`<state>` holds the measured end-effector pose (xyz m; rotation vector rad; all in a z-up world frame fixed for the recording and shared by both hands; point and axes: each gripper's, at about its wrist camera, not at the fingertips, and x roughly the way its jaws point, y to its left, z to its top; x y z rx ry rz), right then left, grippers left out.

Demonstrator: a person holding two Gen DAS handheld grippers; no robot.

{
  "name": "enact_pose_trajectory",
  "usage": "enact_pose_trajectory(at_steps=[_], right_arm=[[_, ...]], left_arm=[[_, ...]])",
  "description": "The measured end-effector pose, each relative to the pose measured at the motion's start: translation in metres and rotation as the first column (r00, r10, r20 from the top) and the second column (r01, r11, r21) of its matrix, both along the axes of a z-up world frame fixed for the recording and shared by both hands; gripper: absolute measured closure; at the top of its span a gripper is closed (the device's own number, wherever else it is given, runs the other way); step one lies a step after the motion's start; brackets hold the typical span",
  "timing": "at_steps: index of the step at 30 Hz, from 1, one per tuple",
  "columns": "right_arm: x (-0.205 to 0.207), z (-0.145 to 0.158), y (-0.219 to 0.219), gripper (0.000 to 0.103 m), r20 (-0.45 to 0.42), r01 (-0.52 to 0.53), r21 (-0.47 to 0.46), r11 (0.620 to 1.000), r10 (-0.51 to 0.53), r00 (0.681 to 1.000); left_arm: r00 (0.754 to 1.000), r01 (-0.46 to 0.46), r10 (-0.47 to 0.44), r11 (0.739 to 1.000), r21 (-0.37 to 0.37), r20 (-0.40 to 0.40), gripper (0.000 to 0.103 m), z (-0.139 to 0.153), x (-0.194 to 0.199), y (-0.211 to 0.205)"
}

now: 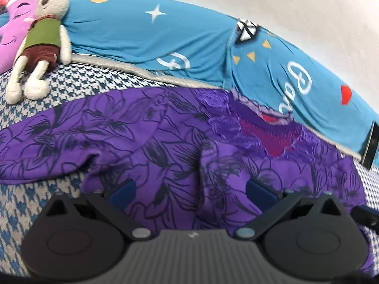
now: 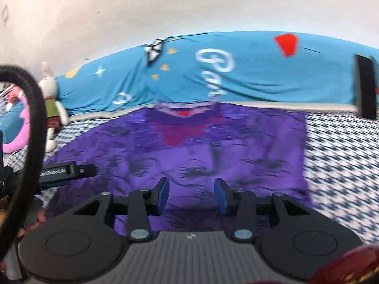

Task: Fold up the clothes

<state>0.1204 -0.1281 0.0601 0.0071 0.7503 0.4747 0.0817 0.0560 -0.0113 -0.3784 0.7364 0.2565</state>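
A purple garment [image 1: 146, 142] with dark flower outlines and a lace neckline lies spread on the houndstooth bed cover [image 1: 78, 80]. Its neck points toward the blue pillows. One sleeve stretches out to the left in the left wrist view. My left gripper [image 1: 191, 193] hovers low over the garment's lower part, jaws wide apart, nothing between the blue pads [image 1: 258, 193]. In the blurred right wrist view the same garment [image 2: 236, 146] fills the middle. My right gripper [image 2: 192, 195] stands open above its near hem. The left gripper's body [image 2: 66, 171] shows at the left edge there.
Blue patterned pillows [image 1: 146, 33] lie along the white wall behind the garment. A stuffed rabbit [image 1: 40, 42] and a pink plush toy [image 1: 11, 30] sit at the far left. A dark phone-like object [image 2: 366, 87] leans at the right. A black cable [image 2: 30, 123] loops at the left.
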Motion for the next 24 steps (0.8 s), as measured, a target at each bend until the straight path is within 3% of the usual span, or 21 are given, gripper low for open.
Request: enact_pose_trajectory(at_steps=[7, 15, 20, 24], right_arm=[[0.004, 0.001, -0.039, 0.061, 0.008, 0.098, -0.066, 0.993, -0.097, 0.995], [0.014, -0.026, -0.054, 0.060, 0.001, 0.122, -0.224, 0.967, -0.125, 0.992], [0.027, -0.040, -0.054, 0.060, 0.001, 0.139, -0.207, 0.968, -0.142, 0.990], [0.037, -0.043, -0.049, 0.060, 0.050, 0.161, -0.179, 0.971, -0.154, 0.987]], left_arm=[[1.000, -0.002, 0.002, 1.000, -0.002, -0.028, 0.000, -0.011, 0.008, -0.002], [0.998, -0.033, 0.031, 0.999, -0.018, -0.061, 0.000, -0.022, 0.013, 0.003], [0.998, -0.027, 0.027, 1.000, -0.004, -0.063, 0.000, -0.025, 0.014, -0.001], [0.997, -0.027, 0.027, 1.000, 0.002, -0.066, 0.000, -0.025, 0.015, -0.002]])
